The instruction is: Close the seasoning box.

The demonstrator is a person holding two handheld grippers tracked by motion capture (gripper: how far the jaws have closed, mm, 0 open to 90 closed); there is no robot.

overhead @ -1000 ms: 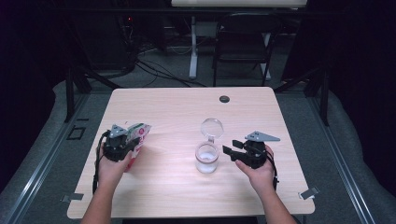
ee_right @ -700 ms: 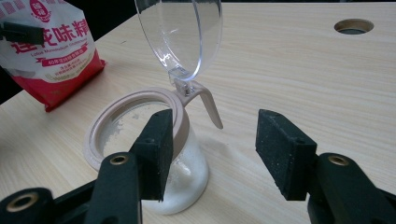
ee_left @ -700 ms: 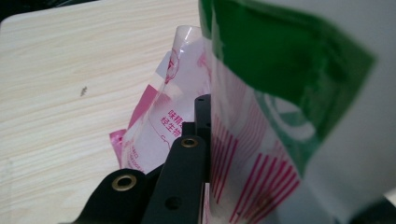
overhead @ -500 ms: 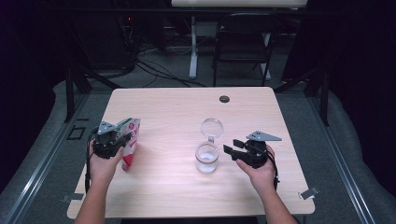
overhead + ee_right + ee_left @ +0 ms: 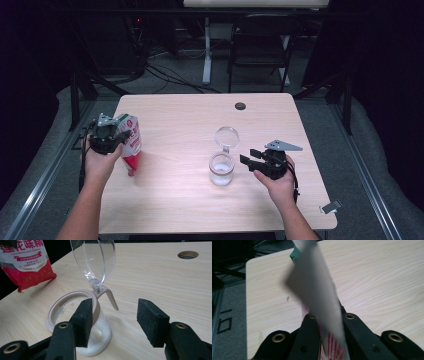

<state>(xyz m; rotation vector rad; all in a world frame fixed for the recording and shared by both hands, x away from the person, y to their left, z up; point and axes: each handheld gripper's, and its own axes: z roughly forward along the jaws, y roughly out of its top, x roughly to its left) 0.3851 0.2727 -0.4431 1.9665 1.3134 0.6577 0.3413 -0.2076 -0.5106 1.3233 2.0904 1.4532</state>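
Note:
A red and white pouch (image 5: pixel 131 145) with a green top hangs nearly upright over the table's left edge. My left gripper (image 5: pixel 119 136) is shut on its upper part. In the left gripper view the jaws pinch the pouch (image 5: pixel 317 285) from both sides, left gripper (image 5: pixel 328 318). The pouch (image 5: pixel 27 260) also shows at the far left of the right gripper view, its lower corner close to the wood. A small glass jar (image 5: pixel 221 170) of white powder stands mid-table, its clear hinged lid (image 5: pixel 227 136) up. My right gripper (image 5: pixel 248 158) is open just right of the jar (image 5: pixel 100 337), lid (image 5: pixel 96 257), right gripper (image 5: pixel 113 320).
The light wooden table (image 5: pixel 200 210) has a dark cable hole (image 5: pixel 240 106) near its far edge, cable hole (image 5: pixel 188 254). A black chair (image 5: pixel 260 45) and cables sit on the floor behind the table. A small clip (image 5: pixel 331 206) lies at the right front corner.
My left hand has moved left and upward with the pouch, which now hangs more upright near the table's left edge. The right hand and the jar have stayed put.

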